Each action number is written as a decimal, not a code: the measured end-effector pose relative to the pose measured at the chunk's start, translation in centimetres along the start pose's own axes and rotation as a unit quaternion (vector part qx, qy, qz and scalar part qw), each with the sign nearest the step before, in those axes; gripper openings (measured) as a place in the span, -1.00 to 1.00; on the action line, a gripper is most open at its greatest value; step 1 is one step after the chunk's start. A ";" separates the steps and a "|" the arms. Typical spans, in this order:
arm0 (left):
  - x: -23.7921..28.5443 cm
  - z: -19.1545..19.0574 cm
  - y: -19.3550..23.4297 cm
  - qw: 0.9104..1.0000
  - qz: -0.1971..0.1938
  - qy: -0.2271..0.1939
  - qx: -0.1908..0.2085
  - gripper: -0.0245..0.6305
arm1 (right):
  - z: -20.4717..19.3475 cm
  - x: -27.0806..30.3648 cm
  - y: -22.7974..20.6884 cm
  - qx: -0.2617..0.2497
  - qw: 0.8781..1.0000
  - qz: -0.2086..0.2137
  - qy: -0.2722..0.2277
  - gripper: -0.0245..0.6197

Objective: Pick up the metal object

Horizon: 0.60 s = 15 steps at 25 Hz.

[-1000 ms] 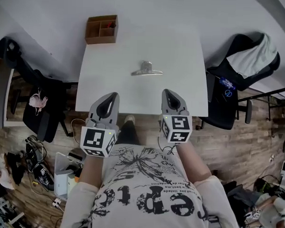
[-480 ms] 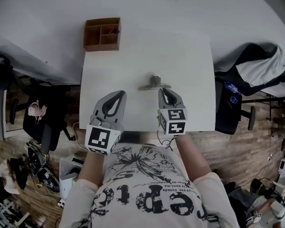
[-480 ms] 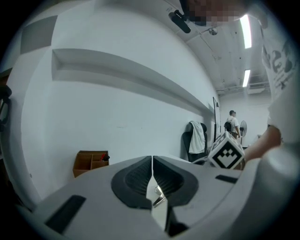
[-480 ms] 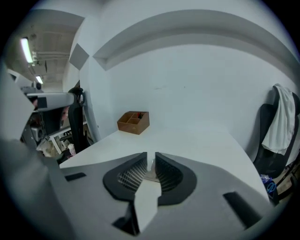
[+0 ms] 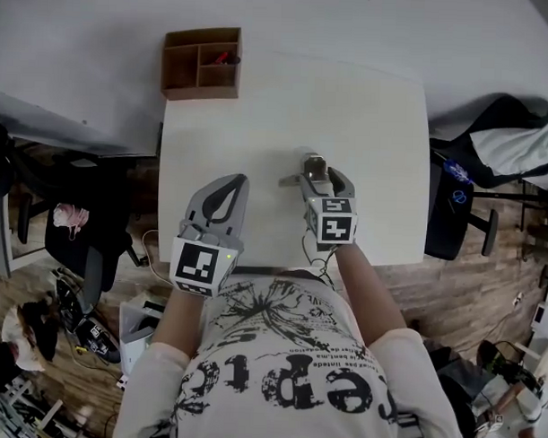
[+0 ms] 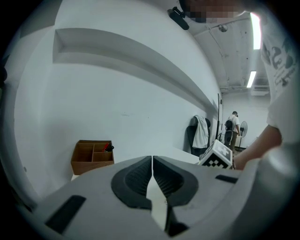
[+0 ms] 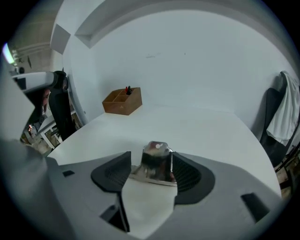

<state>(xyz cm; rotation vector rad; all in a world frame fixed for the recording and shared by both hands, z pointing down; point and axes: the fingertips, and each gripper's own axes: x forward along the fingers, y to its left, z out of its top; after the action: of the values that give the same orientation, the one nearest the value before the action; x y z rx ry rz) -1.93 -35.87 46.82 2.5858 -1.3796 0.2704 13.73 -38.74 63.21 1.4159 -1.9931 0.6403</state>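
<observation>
Sitting well apart frm metal obj (image 5: 313,164): wood organizer (image 5: 200,64).

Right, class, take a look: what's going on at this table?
A person holds a gripper in each hand over a white table. The right gripper is opening its jaws, with the shiny metal clip between them, not yet gripped. The left gripper is shut and empty. A wooden organiser sits at the far left corner.

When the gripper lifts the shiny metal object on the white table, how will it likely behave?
The metal object looks polished, so it may slip when gripped. It seems rigid and is probably heavy for its size. Its flat base suggests it will not roll.
</observation>
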 end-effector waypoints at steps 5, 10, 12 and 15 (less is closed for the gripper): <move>1.1 -0.8 1.5 1.000 0.001 0.010 -0.004 -0.89 | -0.6 2.5 -0.9 0.019 0.999 -0.018 0.031 0.07; 1.3 -2.0 3.1 1.000 0.011 0.024 -0.006 -0.89 | -1.3 4.4 -1.1 0.029 0.997 -0.023 0.061 0.10; 1.2 -2.3 3.6 0.999 0.013 0.031 -0.013 -0.89 | -1.4 4.8 -0.8 0.038 0.996 -0.022 0.074 0.09; 1.4 -2.6 3.8 0.999 0.012 0.041 -0.022 -0.89 | -1.8 5.2 -0.7 0.068 0.994 -0.020 0.088 0.02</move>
<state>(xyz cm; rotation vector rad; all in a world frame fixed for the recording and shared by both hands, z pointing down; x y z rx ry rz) -4.50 -38.39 50.05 2.4945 -1.3743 0.3402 13.47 -41.21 68.21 1.4212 -1.8096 0.8652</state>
